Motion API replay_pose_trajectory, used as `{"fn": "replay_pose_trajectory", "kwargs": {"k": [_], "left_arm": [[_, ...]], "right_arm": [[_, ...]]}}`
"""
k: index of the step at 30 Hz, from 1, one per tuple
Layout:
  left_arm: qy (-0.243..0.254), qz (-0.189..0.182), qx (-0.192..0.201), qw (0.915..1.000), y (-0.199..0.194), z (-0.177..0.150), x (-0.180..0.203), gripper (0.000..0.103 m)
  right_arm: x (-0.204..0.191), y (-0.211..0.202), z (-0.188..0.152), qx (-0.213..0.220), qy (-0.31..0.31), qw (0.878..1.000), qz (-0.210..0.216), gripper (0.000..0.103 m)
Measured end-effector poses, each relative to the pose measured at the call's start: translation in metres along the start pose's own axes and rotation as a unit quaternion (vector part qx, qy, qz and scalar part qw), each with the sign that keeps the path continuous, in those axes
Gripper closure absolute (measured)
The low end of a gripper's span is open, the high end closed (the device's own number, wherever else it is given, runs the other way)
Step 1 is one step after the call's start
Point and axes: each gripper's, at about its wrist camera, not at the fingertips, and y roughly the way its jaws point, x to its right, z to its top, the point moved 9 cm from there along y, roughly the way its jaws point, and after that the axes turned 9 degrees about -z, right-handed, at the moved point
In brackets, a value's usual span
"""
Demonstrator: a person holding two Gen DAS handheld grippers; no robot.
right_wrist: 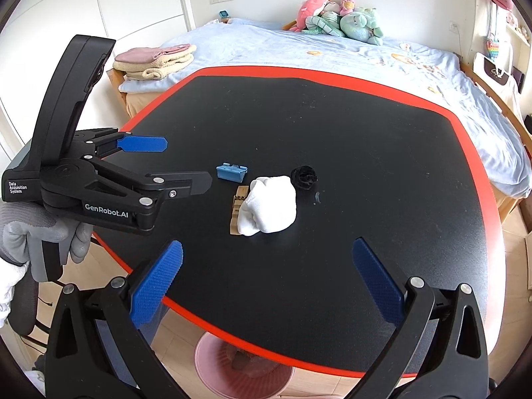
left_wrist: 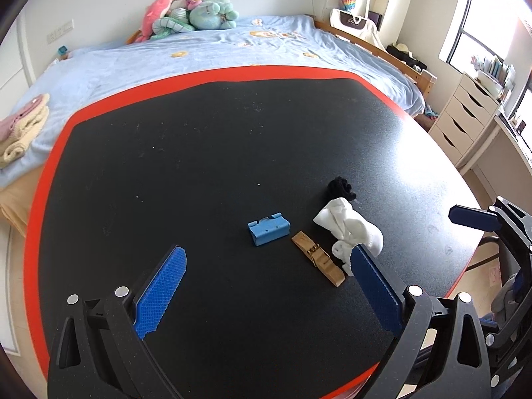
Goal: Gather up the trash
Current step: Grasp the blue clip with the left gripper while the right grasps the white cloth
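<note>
**While both tongs hang apart: trash ahead, bin below**

Left wrist view: we see the left gripper (left_wrist: 266,286) with jaws spread, empty. The white wad (left_wrist: 349,229) lies ahead-right, just beyond the right pad; the tan strip (left_wrist: 317,257) runs diagonally beside it on the table (left_wrist: 199,153).

Right wrist view: we note the right gripper (right_wrist: 266,282) agape, empty, the wad dead ahead, the pink bin (right_wrist: 242,365) under the table's near edge. We judge the left nearer.

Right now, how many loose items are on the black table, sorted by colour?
White: 1, wad of cloth
Blue: 1, small block
Tan: 1, wooden clip
Black: 1, small clump
Total: 4
</note>
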Motion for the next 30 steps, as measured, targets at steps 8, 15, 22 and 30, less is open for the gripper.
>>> {"fn": "replay_pose_trajectory", "kwargs": {"k": [8,15,22,30], "left_arm": [[-0.026,0.024,-0.013,0.9993,0.027,0.001,-0.014,0.008],[-0.038,0.038,-0.013,0.9985,0.039,0.0,-0.02,0.008],[-0.039,0.049,-0.004,0.998,0.04,-0.002,-0.023,0.02],[-0.024,0.05,0.0,0.9985,0.039,0.002,-0.019,0.049]], "right_arm": [[0.003,0.028,0.0,-0.012,0.0,1.0,0.008,0.003],[0.004,0.038,0.003,-0.01,0.001,1.0,0.017,0.012],[-0.002,0.045,0.005,-0.01,-0.007,1.0,0.028,0.027],[-0.005,0.049,0.006,-0.011,-0.009,0.999,0.029,0.056]]}}
